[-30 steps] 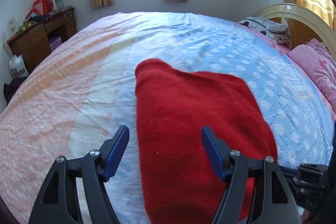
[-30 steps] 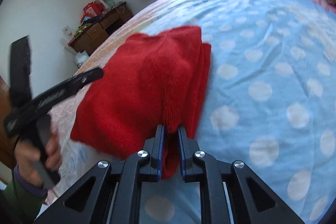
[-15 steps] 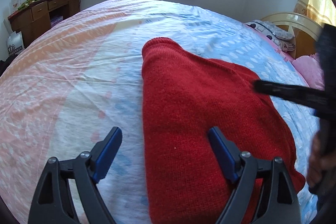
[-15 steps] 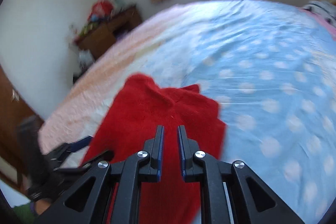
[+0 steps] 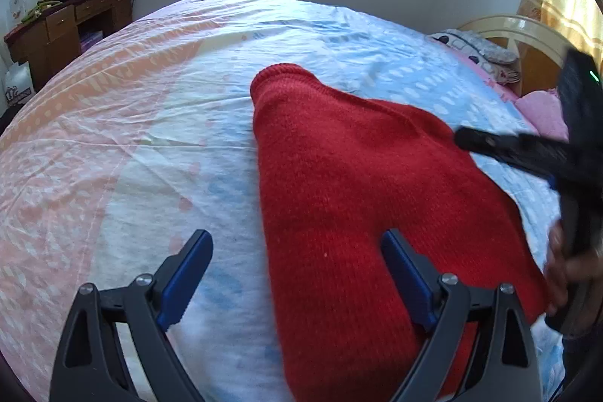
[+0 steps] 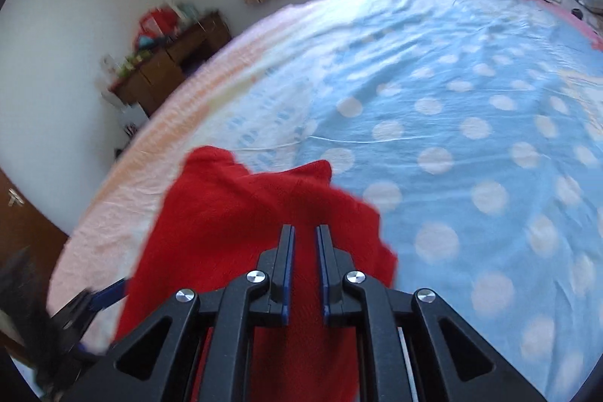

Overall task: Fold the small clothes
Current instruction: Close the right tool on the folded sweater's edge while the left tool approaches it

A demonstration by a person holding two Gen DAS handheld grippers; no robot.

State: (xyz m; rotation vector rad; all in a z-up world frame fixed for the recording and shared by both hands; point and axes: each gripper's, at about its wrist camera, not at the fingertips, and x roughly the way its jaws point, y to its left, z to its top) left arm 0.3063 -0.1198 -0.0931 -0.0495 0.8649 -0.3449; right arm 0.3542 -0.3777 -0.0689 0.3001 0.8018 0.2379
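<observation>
A folded red knitted garment (image 5: 346, 183) lies flat on the bed; it also shows in the right wrist view (image 6: 241, 213). My left gripper (image 5: 297, 251) is open wide and empty, hovering over the garment's near left edge, one blue pad over the sheet, the other over the red knit. My right gripper (image 6: 304, 236) has its jaws nearly closed with a small gap and nothing between them, held above the garment. In the left wrist view the right gripper (image 5: 527, 149) shows as a dark blurred shape at the right.
The bed sheet (image 5: 132, 138) is pink at the left and blue with white dots (image 6: 471, 123) at the right. A wooden desk (image 5: 64, 29) with clutter stands at the left wall. Pillows (image 5: 475, 51) and a headboard (image 5: 527, 40) are at the right.
My right gripper let go of the garment's edge and lifted up and back; the garment now lies flat. My left gripper stayed open and rose a little.
</observation>
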